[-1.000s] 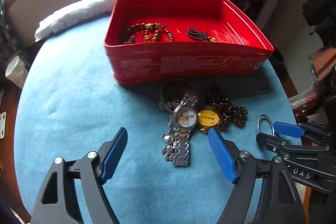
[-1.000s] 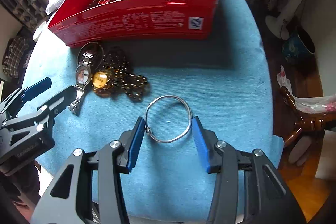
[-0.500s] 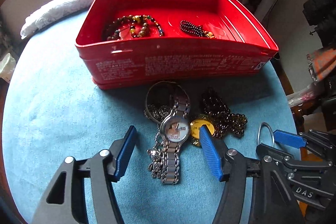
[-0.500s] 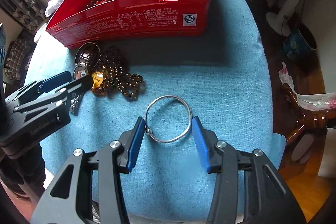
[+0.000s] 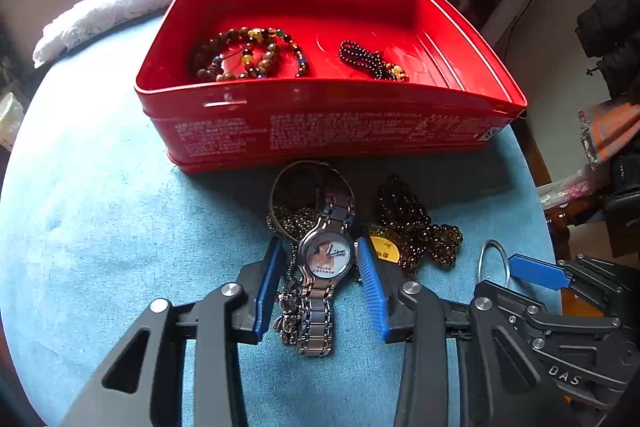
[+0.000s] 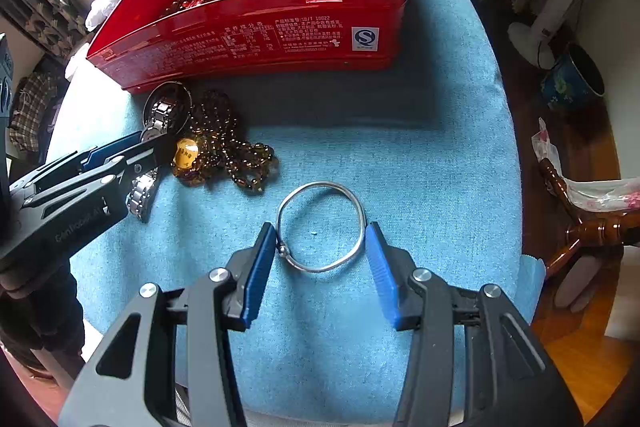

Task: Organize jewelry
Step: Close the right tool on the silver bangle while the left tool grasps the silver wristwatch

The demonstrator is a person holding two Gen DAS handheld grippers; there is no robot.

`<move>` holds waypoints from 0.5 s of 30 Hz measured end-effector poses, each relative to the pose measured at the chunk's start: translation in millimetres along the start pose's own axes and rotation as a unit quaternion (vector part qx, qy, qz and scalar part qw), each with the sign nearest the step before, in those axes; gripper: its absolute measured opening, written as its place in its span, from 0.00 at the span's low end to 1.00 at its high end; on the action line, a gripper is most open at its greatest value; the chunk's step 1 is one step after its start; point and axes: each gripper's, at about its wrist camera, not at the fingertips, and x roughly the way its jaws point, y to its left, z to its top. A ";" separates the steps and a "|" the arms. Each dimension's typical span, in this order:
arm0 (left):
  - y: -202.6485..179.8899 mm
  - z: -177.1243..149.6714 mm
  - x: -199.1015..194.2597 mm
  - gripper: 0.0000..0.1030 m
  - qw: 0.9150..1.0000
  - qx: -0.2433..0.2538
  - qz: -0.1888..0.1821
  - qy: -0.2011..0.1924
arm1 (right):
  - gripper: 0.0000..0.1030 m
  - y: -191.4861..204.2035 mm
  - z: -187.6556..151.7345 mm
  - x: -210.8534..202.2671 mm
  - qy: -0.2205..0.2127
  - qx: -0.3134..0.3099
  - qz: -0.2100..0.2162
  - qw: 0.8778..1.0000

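Note:
A red tin (image 5: pixel 320 131) stands on the blue cloth, holding a multicoloured bead bracelet (image 5: pixel 248 53) and a dark bead bracelet (image 5: pixel 370 61). In front of it lie a silver watch (image 5: pixel 326 257), a thin chain (image 5: pixel 290 303), and a brown bead necklace with a yellow pendant (image 5: pixel 416 231). My left gripper (image 5: pixel 320 255) is open, its blue pads either side of the watch face. My right gripper (image 6: pixel 320 237) is shut on a silver wire bangle (image 6: pixel 320 225) lying on the cloth; its pads touch both sides. The watch (image 6: pixel 140 191) and the necklace (image 6: pixel 228 147) also show in the right wrist view.
A white folded towel (image 5: pixel 112 11) lies behind the tin at the left. The round table's cloth edge (image 6: pixel 508 131) drops off at the right, with a blue pot (image 6: pixel 572 79) and wooden furniture legs (image 6: pixel 588 231) on the floor beyond.
My left gripper has moved forward over the watch and its jaws have narrowed around the watch face. The right gripper and the bangle have stayed in place.

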 end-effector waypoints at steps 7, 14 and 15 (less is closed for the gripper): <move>-3.5 0.0 0.6 0.28 1.000 0.000 -0.004 -0.002 | 0.43 -0.5 0.6 0.3 0.001 0.000 0.000 1.000; 1.2 -6.1 -4.7 0.28 1.000 -0.009 -0.012 0.000 | 0.43 0.1 -0.6 0.4 0.000 -0.002 -0.002 1.000; 1.8 -8.0 -6.7 0.28 1.000 -0.010 -0.013 -0.002 | 0.43 -0.2 -1.0 0.2 -0.001 -0.002 -0.002 1.000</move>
